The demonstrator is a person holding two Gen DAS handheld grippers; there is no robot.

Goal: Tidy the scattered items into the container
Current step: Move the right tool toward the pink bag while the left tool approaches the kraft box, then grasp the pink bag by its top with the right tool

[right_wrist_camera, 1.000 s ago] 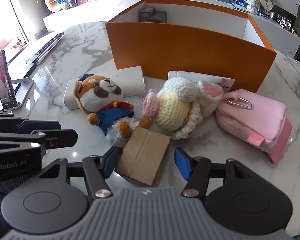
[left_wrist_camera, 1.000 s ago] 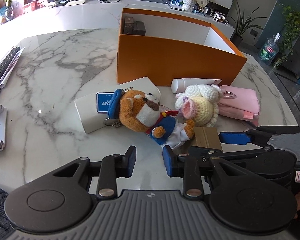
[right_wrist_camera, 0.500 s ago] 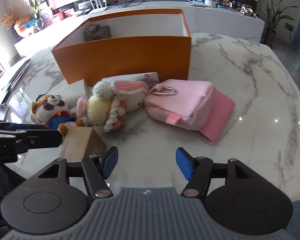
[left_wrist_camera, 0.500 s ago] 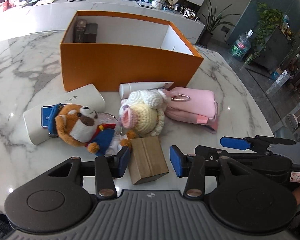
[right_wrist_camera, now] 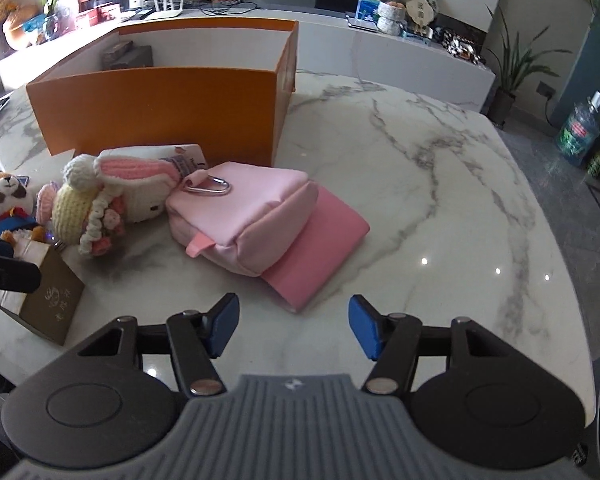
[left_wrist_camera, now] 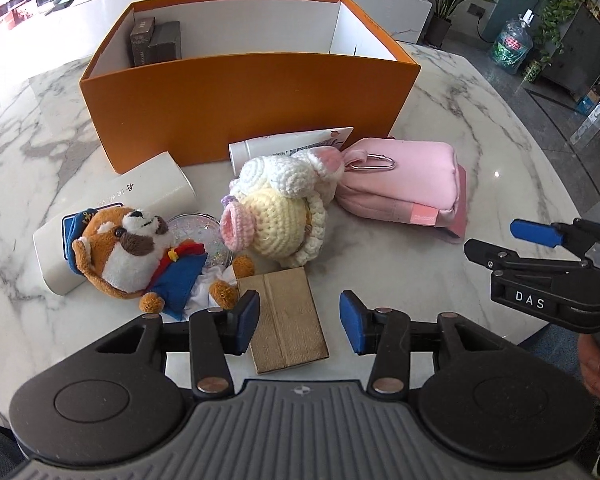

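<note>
An orange box (left_wrist_camera: 244,96) stands at the back of the marble table, also in the right wrist view (right_wrist_camera: 160,108), with two dark boxes (left_wrist_camera: 154,42) inside. In front lie a white case (left_wrist_camera: 156,192), a plush dog (left_wrist_camera: 132,252), a crochet bunny (left_wrist_camera: 280,208), a white tube (left_wrist_camera: 292,142), a pink pouch (left_wrist_camera: 404,188) and a small brown box (left_wrist_camera: 288,316). My left gripper (left_wrist_camera: 298,322) is open, its jaws either side of the brown box. My right gripper (right_wrist_camera: 294,330) is open and empty, just short of the pink pouch (right_wrist_camera: 256,216).
The table's rounded edge runs close on the right (right_wrist_camera: 572,280). A white counter (right_wrist_camera: 400,52) with ornaments stands behind the table. A water bottle (right_wrist_camera: 580,134) and plants stand on the floor at the right.
My left gripper swung right from the plush dog to the brown box and opened wider. My right gripper moved right, from the brown box to in front of the pink pouch.
</note>
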